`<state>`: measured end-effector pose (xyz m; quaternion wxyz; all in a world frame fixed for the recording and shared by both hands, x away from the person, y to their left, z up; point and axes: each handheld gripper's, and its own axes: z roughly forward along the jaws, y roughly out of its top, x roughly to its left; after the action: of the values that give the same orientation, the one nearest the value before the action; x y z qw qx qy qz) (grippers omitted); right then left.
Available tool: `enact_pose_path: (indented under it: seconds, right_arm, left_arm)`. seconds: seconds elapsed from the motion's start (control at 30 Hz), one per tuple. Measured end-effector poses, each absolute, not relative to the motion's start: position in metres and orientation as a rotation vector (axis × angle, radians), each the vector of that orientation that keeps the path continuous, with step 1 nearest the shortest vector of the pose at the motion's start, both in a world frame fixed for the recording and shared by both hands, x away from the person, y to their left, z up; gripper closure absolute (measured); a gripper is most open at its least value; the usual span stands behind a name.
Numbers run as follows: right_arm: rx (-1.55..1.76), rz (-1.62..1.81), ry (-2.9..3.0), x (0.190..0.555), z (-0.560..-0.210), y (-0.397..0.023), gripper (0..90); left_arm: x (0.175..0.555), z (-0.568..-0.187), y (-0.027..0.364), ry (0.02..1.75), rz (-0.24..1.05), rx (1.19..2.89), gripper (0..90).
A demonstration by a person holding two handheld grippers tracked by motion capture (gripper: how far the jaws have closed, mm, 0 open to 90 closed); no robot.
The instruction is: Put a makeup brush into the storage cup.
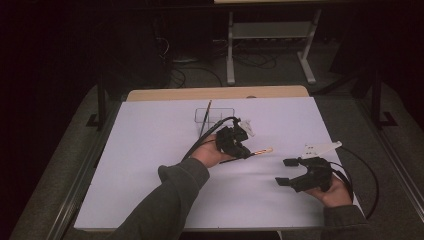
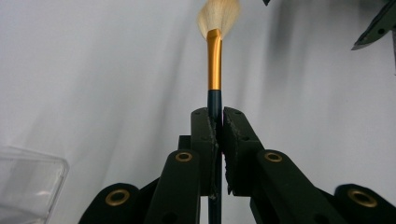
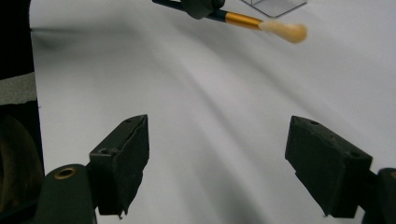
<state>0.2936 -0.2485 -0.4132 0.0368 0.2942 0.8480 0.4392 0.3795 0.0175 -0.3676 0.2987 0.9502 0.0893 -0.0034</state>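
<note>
Pickup done: left gripper [image 2: 215,122] fingers are clamping the brush [image 2: 214,60], holding it above the table [image 1: 150,150]. Right gripper [image 3: 217,154] is waiting wide open, empty. Placing into the clear box [image 1: 214,115] seems left.

The left gripper [image 2: 215,128] clamped the dark handle of a gold-ferruled, pale-bristled brush [image 2: 214,60], which pointed away over the white table surface [image 2: 102,74]; a clear plastic container [image 2: 28,182] lay left of the jaws.
</note>
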Motion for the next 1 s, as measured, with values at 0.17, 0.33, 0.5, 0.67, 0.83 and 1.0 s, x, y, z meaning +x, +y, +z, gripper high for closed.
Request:
enact_pose_path:
  seconds: [0.17,0.33,0.5,0.67,0.83,1.0]
  right_arm:
    - [0.899,1.352,2.611,0.294,-0.413,-0.246,20.5]
    - [0.898,1.361,2.617,0.296,-0.412,-0.242,20.2]
    - [0.885,1.370,2.626,0.299,-0.409,-0.236,20.1]
    - [0.881,1.395,2.631,0.304,-0.406,-0.233,20.0]
    - [0.867,1.399,2.645,0.309,-0.401,-0.227,19.7]
    - [0.852,1.394,2.661,0.314,-0.392,-0.220,19.4]
  left_arm:
    - [0.373,-0.364,0.028,0.257,-0.009,2.501,83.4]
    - [0.367,-0.361,0.041,0.268,-0.010,2.481,83.4]
    - [0.362,-0.360,0.052,0.280,-0.008,2.464,83.4]
    - [0.358,-0.359,0.063,0.285,-0.009,2.453,83.4]
    - [0.353,-0.357,0.073,0.291,0.000,2.439,83.4]
    - [0.349,-0.354,0.083,0.303,0.002,2.426,83.4]
